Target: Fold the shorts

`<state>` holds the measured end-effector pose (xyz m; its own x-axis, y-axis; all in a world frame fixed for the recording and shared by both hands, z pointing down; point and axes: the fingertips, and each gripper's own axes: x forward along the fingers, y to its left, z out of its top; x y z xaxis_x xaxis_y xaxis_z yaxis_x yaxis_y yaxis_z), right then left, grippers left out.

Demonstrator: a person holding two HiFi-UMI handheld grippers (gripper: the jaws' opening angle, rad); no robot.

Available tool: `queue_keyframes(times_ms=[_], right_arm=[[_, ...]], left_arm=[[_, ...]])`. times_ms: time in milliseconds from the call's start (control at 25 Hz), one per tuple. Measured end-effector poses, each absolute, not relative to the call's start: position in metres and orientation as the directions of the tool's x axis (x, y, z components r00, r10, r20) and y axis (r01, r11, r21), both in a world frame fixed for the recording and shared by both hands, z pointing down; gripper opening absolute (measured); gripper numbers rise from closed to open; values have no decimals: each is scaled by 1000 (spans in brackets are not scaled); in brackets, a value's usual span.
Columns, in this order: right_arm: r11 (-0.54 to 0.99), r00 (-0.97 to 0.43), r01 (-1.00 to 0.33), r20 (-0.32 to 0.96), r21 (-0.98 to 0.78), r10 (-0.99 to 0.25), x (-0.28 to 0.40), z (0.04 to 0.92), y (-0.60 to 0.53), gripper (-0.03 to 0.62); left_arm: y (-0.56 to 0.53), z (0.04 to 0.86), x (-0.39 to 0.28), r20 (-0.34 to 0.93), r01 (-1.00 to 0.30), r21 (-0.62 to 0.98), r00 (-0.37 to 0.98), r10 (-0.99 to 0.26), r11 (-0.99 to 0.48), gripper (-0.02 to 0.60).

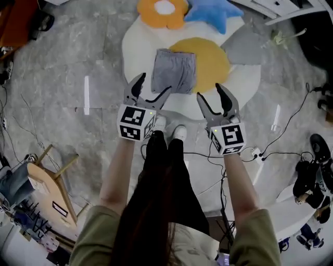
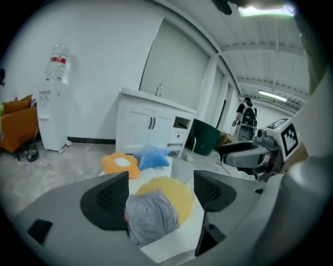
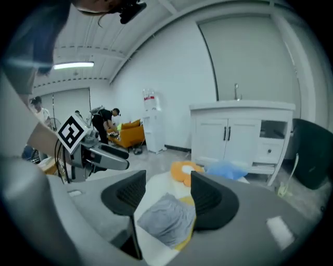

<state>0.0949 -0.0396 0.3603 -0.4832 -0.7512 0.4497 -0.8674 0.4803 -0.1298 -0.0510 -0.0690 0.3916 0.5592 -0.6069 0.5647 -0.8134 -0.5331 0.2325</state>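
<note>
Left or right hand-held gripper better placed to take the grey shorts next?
Left, likely: left hand-held gripper, open, lines up with the shorts in head view; right hand-held gripper, also open, sits aside.

Colour rundown: my shorts [image 1: 174, 71] are plain grey. The mat [image 1: 244, 85] is white with a big yellow circle [image 1: 210, 60]. At the top middle of the frame there's an orange flower cushion [image 1: 162, 11] with a white centre and a blue star cushion [image 1: 212, 13]. The floor [image 1: 78, 62] is mottled grey. My left gripper [image 1: 155, 84] and right gripper [image 1: 209, 91] have black jaws and black-and-white square-marker cubes.
</note>
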Motion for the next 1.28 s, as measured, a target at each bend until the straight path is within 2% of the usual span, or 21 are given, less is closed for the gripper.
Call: queue_keyframes(times_ms=[160, 400, 680, 840, 960, 1000, 1040, 1160, 1200, 1280], right_arm=[[391, -416, -909, 295, -141, -860, 102, 229, -23, 261], [391, -399, -917, 160, -79, -903, 105, 88, 20, 261], [400, -400, -909, 20, 115, -916, 102, -16, 63, 259], [380, -388, -921, -108, 89, -915, 84, -65, 78, 256], [360, -368, -929, -110, 90, -923, 87, -70, 88, 240], [351, -359, -932, -108, 86, -927, 89, -72, 90, 200], [338, -345, -938, -117, 70, -931, 89, -78, 91, 180], [311, -312, -950, -153, 30, -938, 89, -97, 87, 121], [307, -307, -951, -160, 28, -938, 89, -100, 87, 118], [299, -300, -954, -164, 33, -940, 92, -102, 87, 71]], left_arm=[[-55, 272, -71, 477, -861, 179, 499, -724, -476, 374], [-20, 139, -93, 375, -894, 114, 442, -815, -433, 374], [22, 48, -74, 289, -873, 104, 485, -826, -476, 374], [37, 17, -64, 249, -871, 59, 486, -837, -488, 374], [43, -3, -54, 197, -884, 29, 463, -864, -467, 371], [44, -12, -51, 171, -888, 24, 457, -873, -460, 366], [45, -22, -50, 145, -891, 14, 452, -880, -455, 351], [46, -45, -52, 86, -897, -53, 433, -897, -438, 240], [47, -49, -55, 72, -899, -70, 427, -901, -432, 213], [49, -55, -61, 44, -906, -61, 416, -908, -419, 160]])
